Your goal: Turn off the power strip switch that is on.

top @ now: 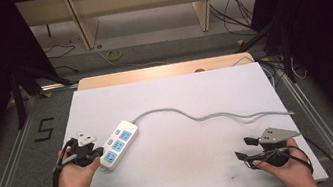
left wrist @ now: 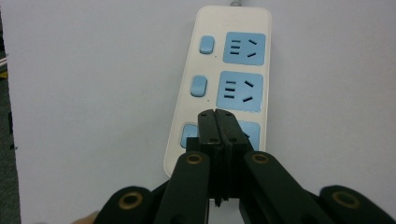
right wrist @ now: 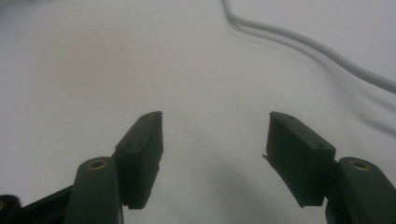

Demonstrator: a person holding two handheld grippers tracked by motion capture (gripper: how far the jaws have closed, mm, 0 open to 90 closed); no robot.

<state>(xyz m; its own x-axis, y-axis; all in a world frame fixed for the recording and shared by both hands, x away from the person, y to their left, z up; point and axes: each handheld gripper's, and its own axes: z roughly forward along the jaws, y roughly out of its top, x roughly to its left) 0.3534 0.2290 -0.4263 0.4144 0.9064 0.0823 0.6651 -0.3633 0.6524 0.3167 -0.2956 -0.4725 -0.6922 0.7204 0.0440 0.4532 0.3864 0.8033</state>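
Note:
A cream power strip with blue sockets lies on the white table at the left. Its grey cable snakes off to the right. My left gripper sits at the strip's near end, jaws shut with nothing between them. In the left gripper view the closed tips hover over the nearest socket of the power strip; contact cannot be told. My right gripper rests at the table's near right, open and empty. In the right gripper view my right gripper points over bare table, the cable beyond.
The table's near edge runs just under both hands. Beyond the far edge is a wooden board, then floor with loose cables and wooden panels. Metal rails flank the table on both sides.

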